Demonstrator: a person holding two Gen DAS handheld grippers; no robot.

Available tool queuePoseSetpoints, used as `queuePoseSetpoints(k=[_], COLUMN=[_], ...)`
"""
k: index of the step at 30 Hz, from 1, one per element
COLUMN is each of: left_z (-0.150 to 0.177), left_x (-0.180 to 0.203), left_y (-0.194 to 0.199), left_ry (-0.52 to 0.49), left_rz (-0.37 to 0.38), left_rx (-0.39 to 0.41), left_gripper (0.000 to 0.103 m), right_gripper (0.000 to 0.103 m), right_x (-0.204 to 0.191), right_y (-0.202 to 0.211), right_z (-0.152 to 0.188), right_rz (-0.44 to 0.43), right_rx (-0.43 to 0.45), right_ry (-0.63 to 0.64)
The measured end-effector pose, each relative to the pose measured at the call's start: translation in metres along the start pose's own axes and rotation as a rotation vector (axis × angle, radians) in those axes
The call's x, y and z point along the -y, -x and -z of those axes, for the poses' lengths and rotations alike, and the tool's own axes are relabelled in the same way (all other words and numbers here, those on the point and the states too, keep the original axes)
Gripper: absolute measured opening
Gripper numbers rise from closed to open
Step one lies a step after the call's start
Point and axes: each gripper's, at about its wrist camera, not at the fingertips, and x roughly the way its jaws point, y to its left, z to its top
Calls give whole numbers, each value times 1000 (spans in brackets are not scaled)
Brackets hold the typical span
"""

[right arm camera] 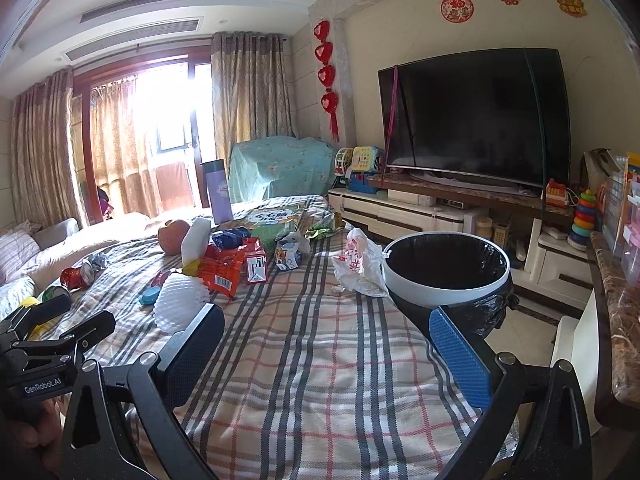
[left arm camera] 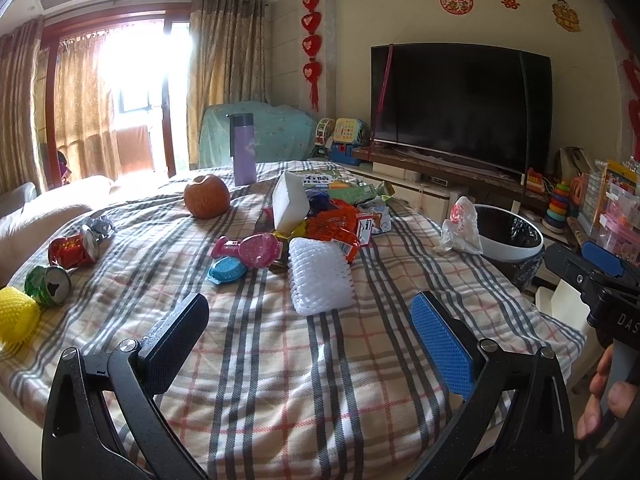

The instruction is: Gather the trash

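Note:
Trash lies over a plaid-covered table (left arm camera: 280, 360): a white foam net sleeve (left arm camera: 320, 280) (right arm camera: 180, 300), red snack wrappers (left arm camera: 336, 226) (right arm camera: 220, 272), a crushed red can (left arm camera: 74, 250) (right arm camera: 76, 276), a crushed green can (left arm camera: 48, 285), a yellow foam net (left arm camera: 14, 312) and a crumpled white plastic bag (left arm camera: 460, 228) (right arm camera: 358, 266). A white-rimmed bin with a black liner (left arm camera: 510, 232) (right arm camera: 448, 272) stands off the table's right edge. My left gripper (left arm camera: 308, 328) is open just short of the white sleeve. My right gripper (right arm camera: 328, 344) is open over bare cloth, nothing between its fingers.
An apple (left arm camera: 206, 196), a purple flask (left arm camera: 243, 148), a white foam block (left arm camera: 290, 200), pink and blue plastic toys (left arm camera: 248, 252) and a green book (right arm camera: 276, 220) also sit on the table. A TV (right arm camera: 476, 120) on its stand and toy shelves are to the right.

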Motion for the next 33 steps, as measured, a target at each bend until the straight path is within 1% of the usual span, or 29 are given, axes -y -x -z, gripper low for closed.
queuePoseSetpoints(k=[33], left_z=[3], left_x=[2], left_y=[-5], left_ry=[4], left_rz=[11], left_rx=[-16], left_gripper=[103], right_gripper=[103], right_x=[-4], right_y=[-1], right_z=[2], right_rz=[-18], right_rx=[-11], right_ry=[5])
